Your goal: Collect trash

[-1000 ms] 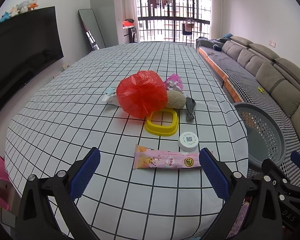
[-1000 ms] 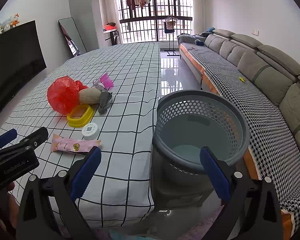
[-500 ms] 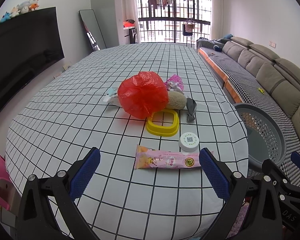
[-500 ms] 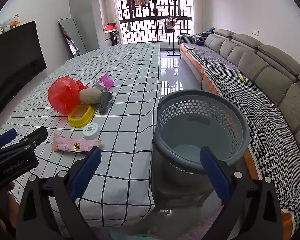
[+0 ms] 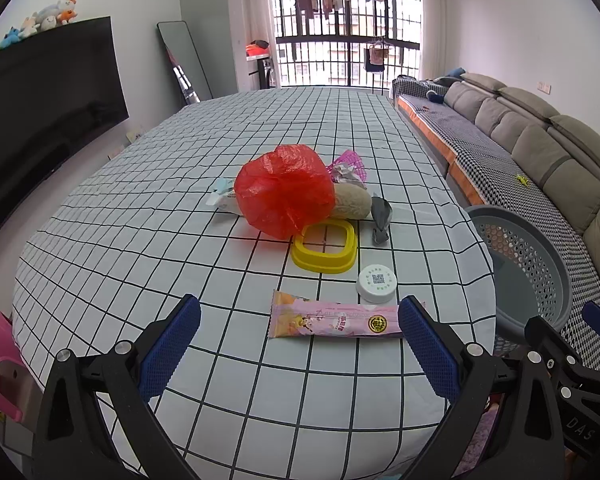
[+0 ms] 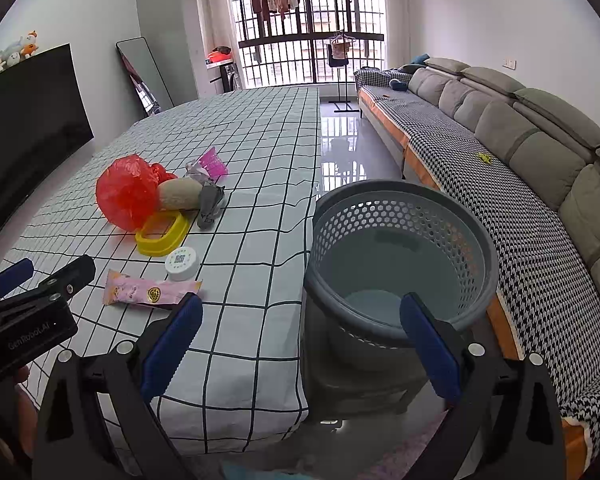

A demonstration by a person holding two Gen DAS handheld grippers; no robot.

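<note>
Living-room surroundings were seen: a grey sofa (image 6: 540, 128), a dark television (image 5: 40, 92) and a barred window. A counter (image 5: 140, 240) covered in a black-and-white checked cloth carried all the trash. Nearest the front edge lay a pink wrapper (image 5: 334, 321), with a white round lid (image 5: 376, 283) touching its far edge. Behind these stood a yellow ring-shaped frame (image 5: 325, 245), a crumpled red plastic bag (image 5: 284, 196), a beige lump (image 5: 350, 203), a grey crumpled scrap (image 5: 381, 218), some pink and silver wrapping (image 5: 346, 168) and a pale packet (image 5: 222, 196). A grey perforated basket (image 6: 400, 256) stood on the floor just beside the counter; nothing was seen inside it.

The left gripper (image 5: 300, 344) was held over the front of the counter with its jaws spread wide, nothing between them, the pink wrapper just ahead. The right gripper (image 6: 302, 340) was held with jaws likewise spread and empty, in front of the basket. The task was judged barely begun: every piece remained to be collected.
</note>
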